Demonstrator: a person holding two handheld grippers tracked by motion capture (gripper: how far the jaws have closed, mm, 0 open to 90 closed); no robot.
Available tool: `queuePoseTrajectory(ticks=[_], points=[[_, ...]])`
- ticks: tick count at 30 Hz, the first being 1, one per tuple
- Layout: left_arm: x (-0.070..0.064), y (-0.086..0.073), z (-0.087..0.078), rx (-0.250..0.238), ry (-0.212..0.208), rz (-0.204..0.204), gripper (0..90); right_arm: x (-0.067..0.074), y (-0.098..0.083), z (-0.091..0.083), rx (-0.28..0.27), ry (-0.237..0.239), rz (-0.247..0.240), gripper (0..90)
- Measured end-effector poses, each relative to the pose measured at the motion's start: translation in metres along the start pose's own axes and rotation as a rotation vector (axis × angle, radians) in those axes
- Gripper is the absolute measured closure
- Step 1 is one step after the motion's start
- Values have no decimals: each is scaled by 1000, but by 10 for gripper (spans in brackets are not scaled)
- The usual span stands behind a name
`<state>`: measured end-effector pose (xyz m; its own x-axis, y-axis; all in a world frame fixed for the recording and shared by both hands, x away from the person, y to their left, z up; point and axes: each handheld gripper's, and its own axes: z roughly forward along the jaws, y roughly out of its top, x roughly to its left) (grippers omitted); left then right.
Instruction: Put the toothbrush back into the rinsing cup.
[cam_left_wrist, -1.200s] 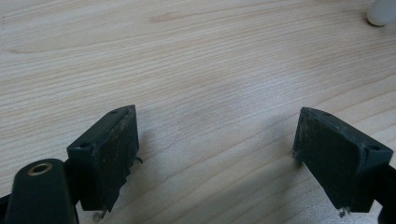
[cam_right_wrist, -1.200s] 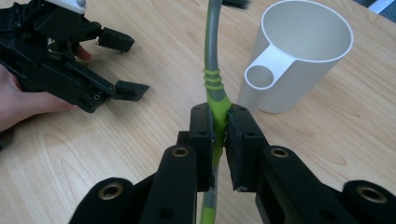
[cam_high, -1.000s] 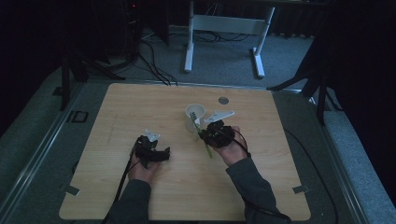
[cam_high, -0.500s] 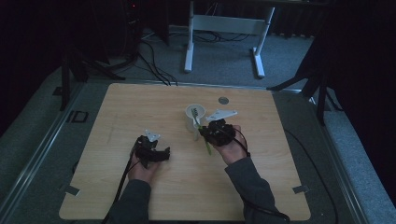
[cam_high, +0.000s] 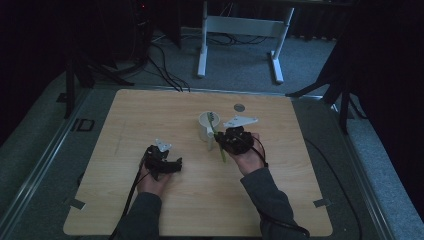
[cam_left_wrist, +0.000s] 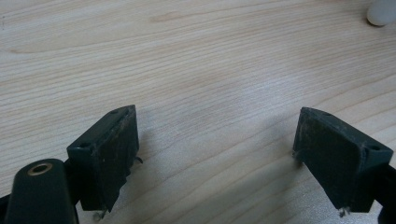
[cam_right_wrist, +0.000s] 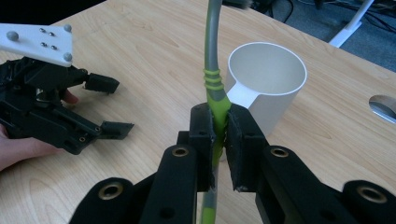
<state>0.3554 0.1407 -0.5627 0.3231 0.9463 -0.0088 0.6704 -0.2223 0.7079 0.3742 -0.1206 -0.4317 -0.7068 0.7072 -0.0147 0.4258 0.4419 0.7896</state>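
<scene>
A white mug (cam_high: 206, 131) stands upright near the middle of the wooden table (cam_high: 125, 120). My right gripper (cam_high: 223, 142) sits just right of it, shut on a green-and-grey utensil handle (cam_high: 218, 145). The utensil's upper end leans over the mug's rim. In the right gripper view the jaws (cam_right_wrist: 219, 119) pinch the green grip (cam_right_wrist: 215, 100), and the grey shaft rises past the mug (cam_right_wrist: 266, 88). My left gripper (cam_high: 169, 163) rests open on the table to the left, also seen as the left gripper (cam_right_wrist: 111, 106). Its own view shows the left gripper (cam_left_wrist: 217, 154) with bare wood between the jaws.
A small grey round disc (cam_high: 239, 106) is set in the table behind the mug, also seen as the disc (cam_right_wrist: 385, 105). White desk legs (cam_high: 202, 45) and cables lie on the floor beyond the far edge. A white rounded object (cam_left_wrist: 383, 11) shows at the top right.
My right gripper has shifted slightly towards the mug with the utensil, whose upper end now leans over the rim. The left gripper has not moved.
</scene>
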Motion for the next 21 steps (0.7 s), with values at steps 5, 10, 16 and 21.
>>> queuePoseTrajectory(ticks=[5, 10, 16, 21], points=[[0, 0, 0, 0, 0, 0, 146, -1, 0, 0, -10, -3, 5, 812], [0, 0, 0, -1, 0, 0, 145, -3, 1, 0, -25, -10, 8, 812], [0, 0, 0, -1, 0, 0, 145, -6, 2, -1, -42, -10, 20, 812], [0, 0, 0, -1, 0, 1, 146, -8, 3, -2, -56, -17, 26, 812]])
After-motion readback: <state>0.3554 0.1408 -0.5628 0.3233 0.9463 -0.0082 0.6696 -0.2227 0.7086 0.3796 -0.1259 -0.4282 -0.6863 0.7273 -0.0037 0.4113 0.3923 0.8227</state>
